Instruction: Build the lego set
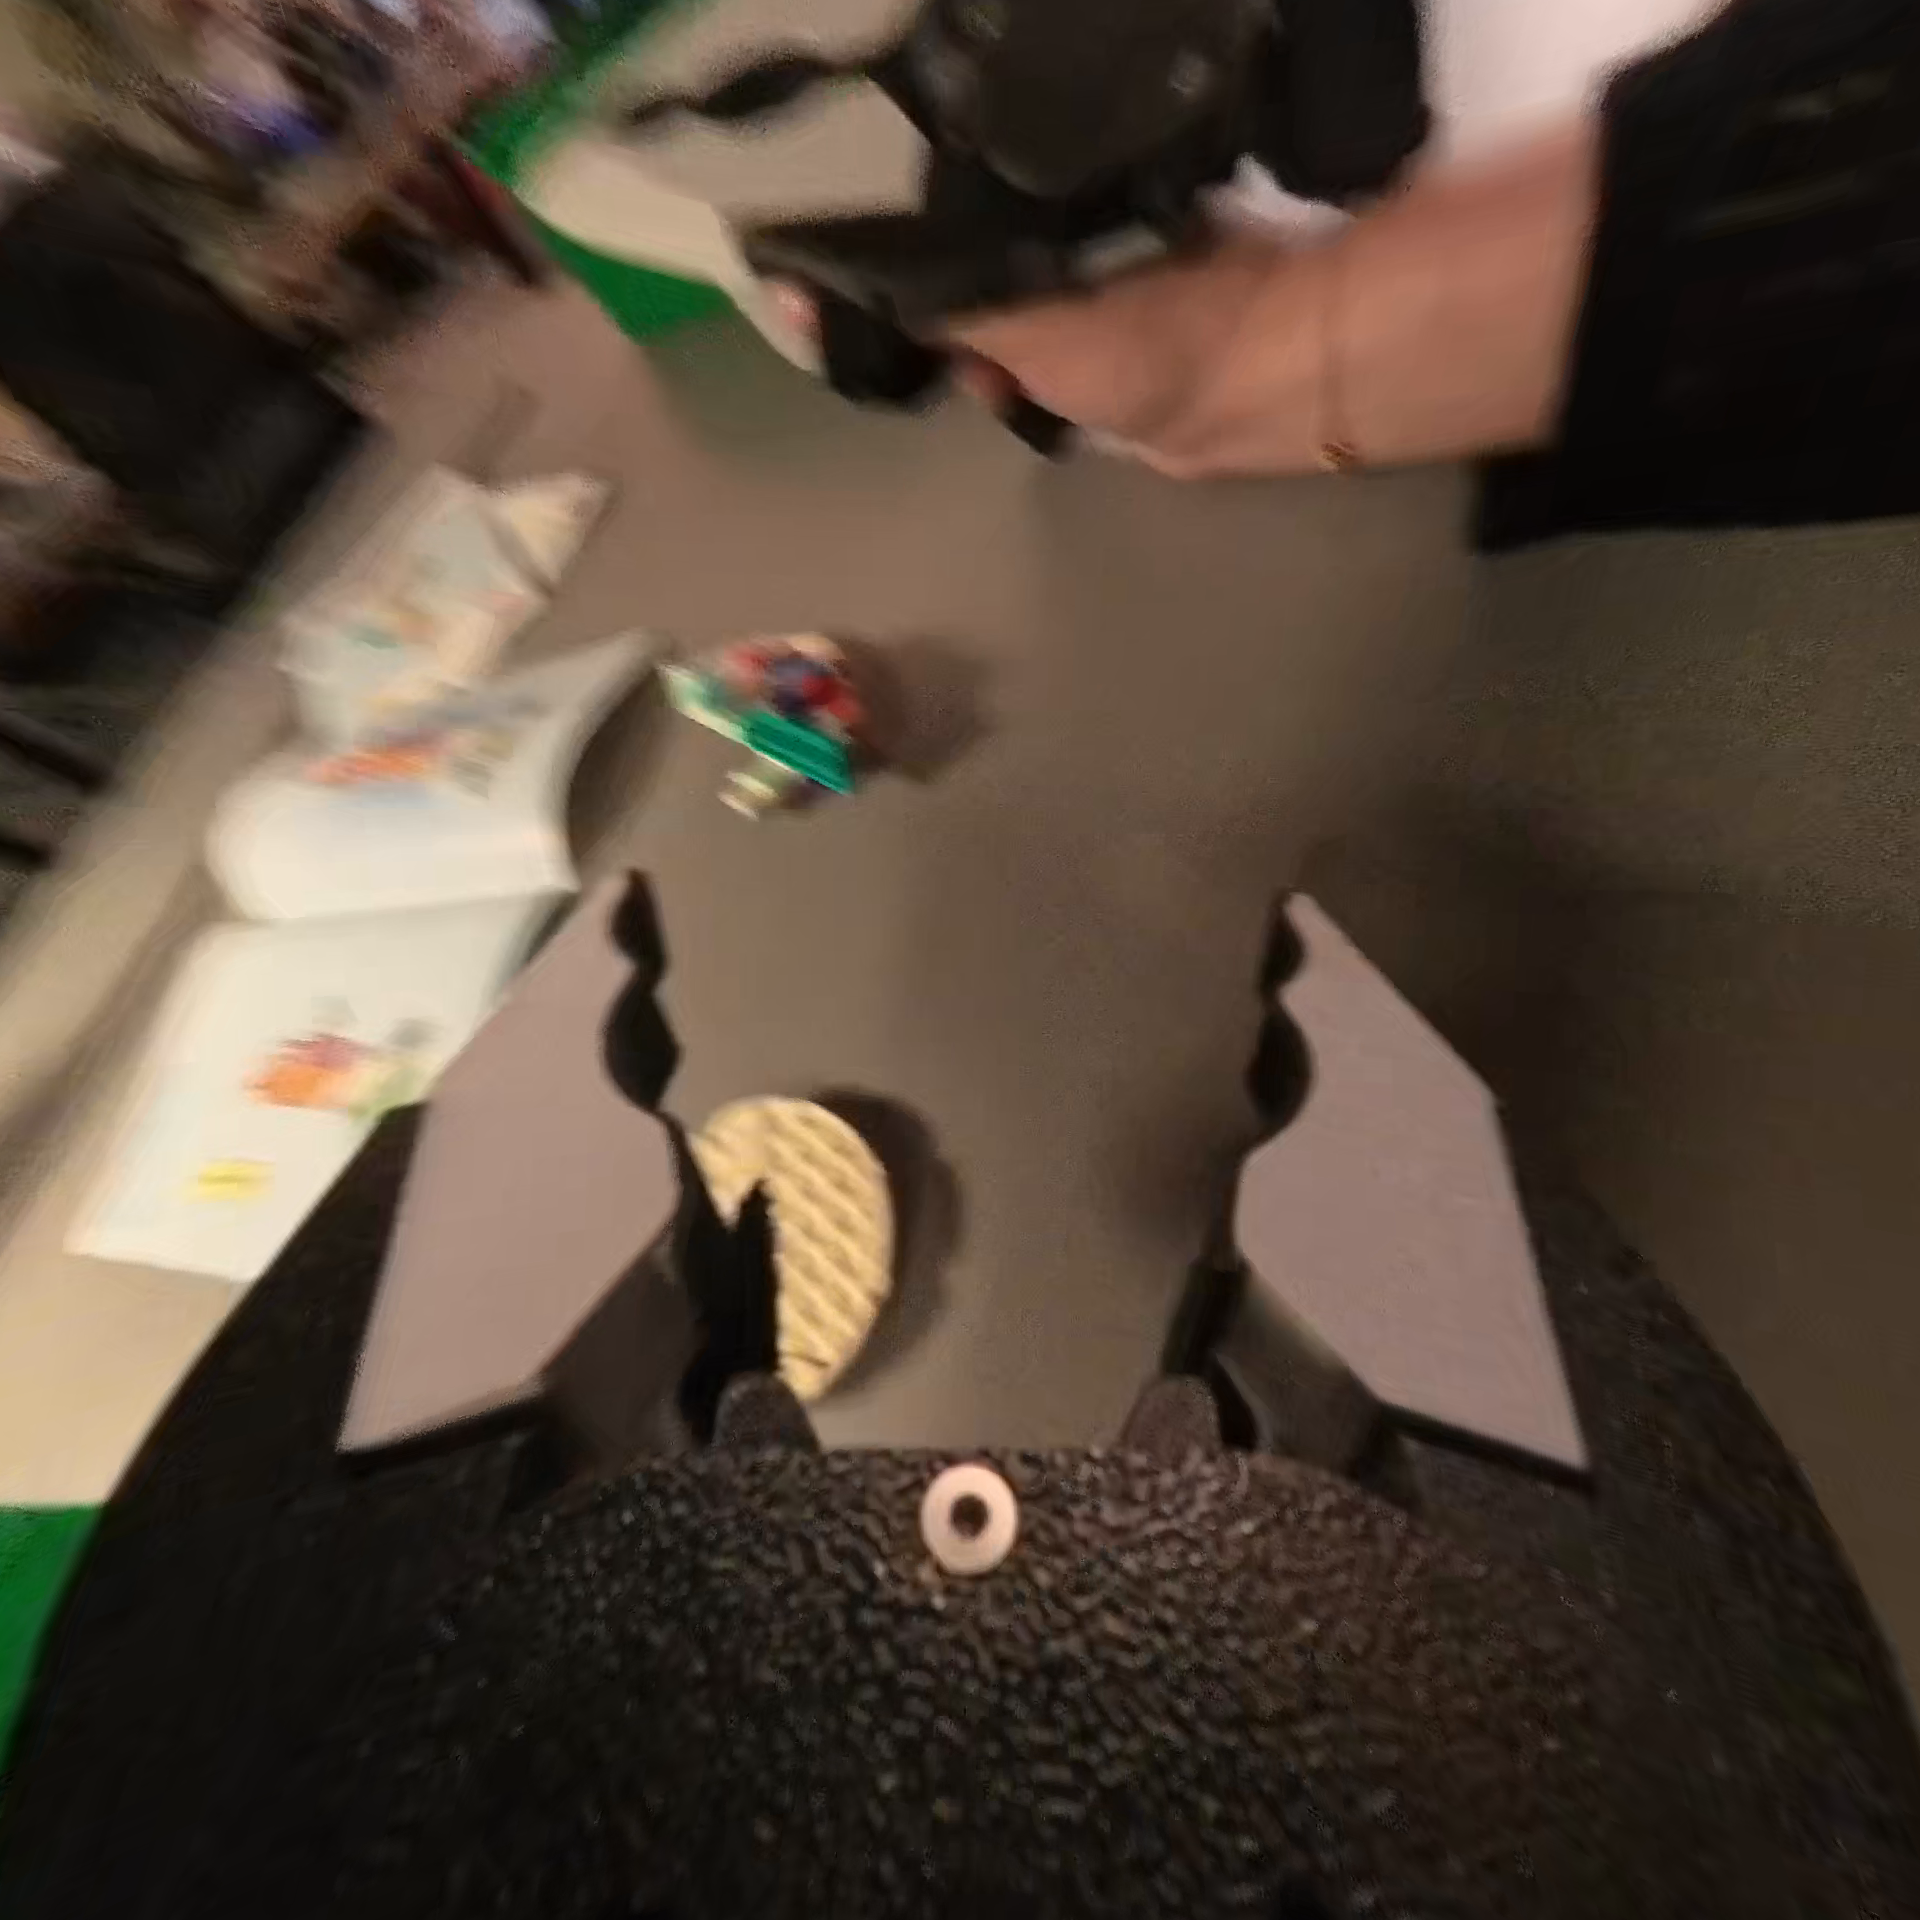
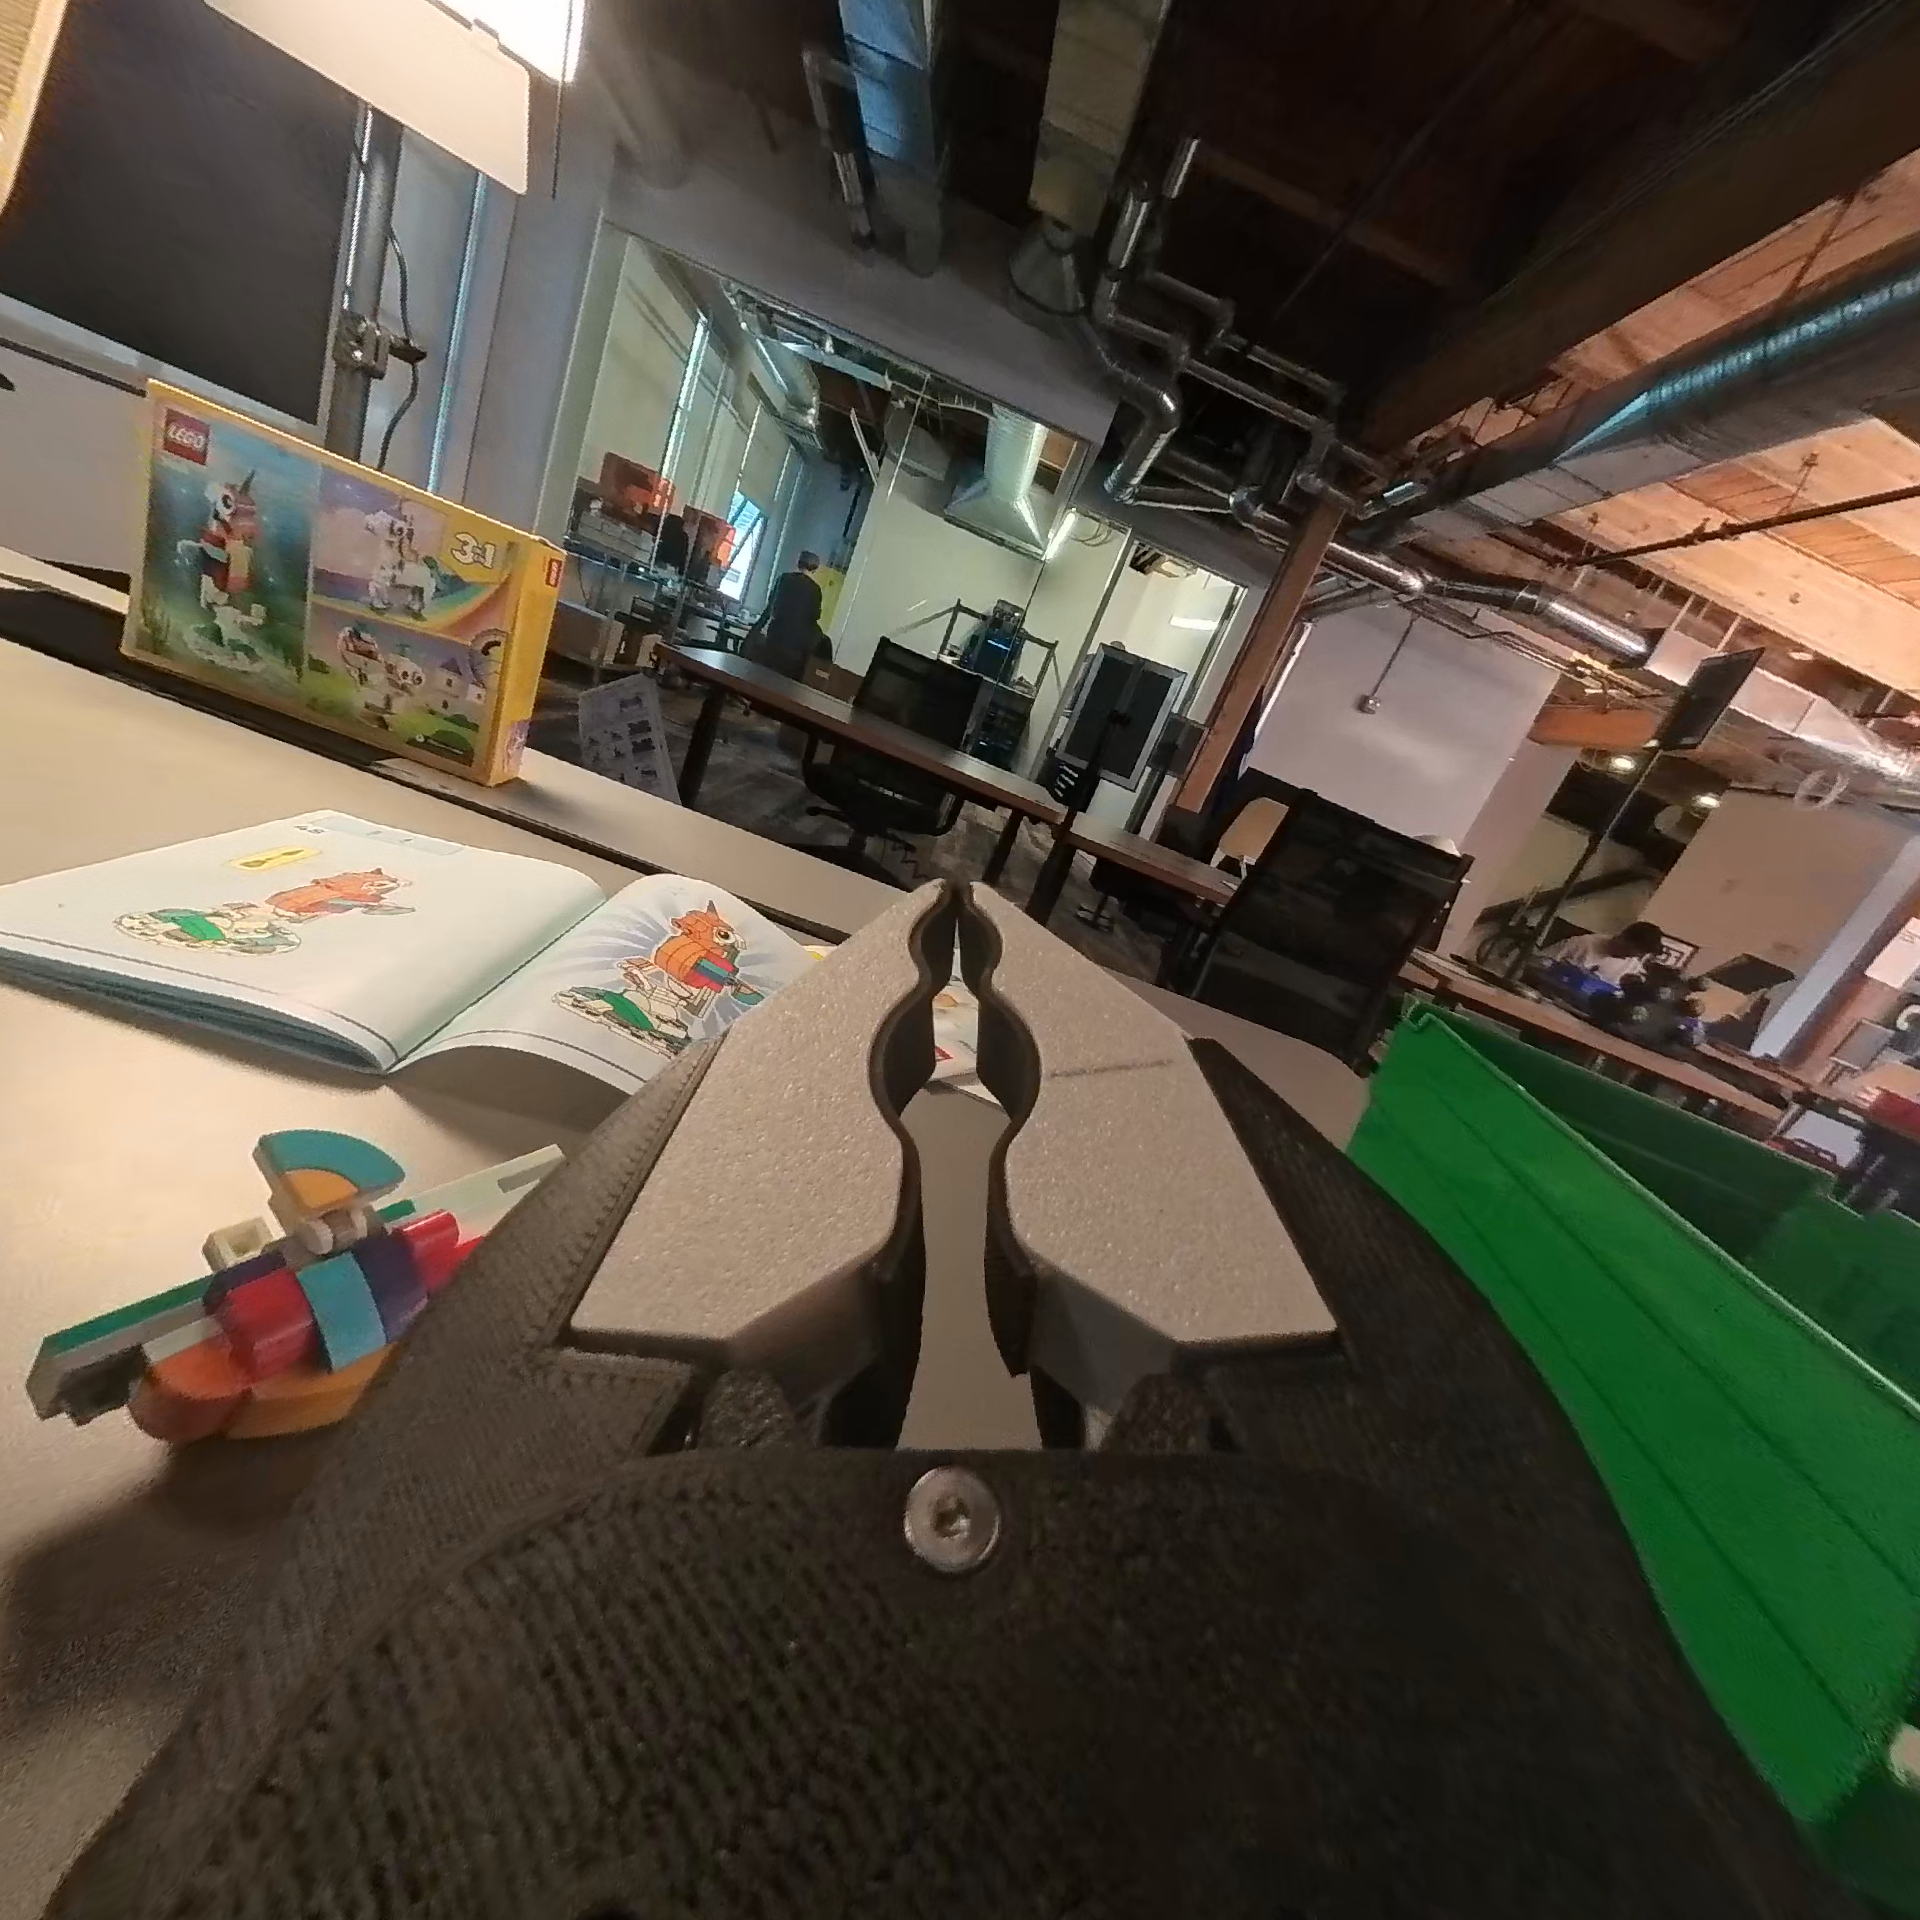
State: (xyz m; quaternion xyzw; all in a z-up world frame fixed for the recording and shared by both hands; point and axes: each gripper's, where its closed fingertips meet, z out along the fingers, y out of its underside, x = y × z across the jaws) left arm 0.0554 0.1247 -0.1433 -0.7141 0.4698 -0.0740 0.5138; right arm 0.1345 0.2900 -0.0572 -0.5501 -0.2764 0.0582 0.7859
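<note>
The left wrist view is blurred by motion. My left gripper (image 1: 961,914) is wide open above the grey table (image 1: 1143,675), with nothing between its fingertips. A cream, ridged, rounded piece (image 1: 821,1226) shows low between the fingers, close to the inner side of the left finger, and the pads do not press on it. A small multicoloured brick model (image 1: 779,717) lies ahead on the table. My right gripper (image 2: 956,925) is shut with its tips together and nothing between them. The brick model (image 2: 270,1309) lies just to its left. A hand holds the right gripper (image 1: 894,353) at the top of the left wrist view.
An open instruction booklet (image 2: 312,935) lies on the table, also seen in the left wrist view (image 1: 395,810). A yellow toy box (image 2: 332,613) stands at the back. A green bin (image 2: 1662,1351) is at the right. Tables and chairs stand beyond. My right fingertips sit around 20 cm from my left ones.
</note>
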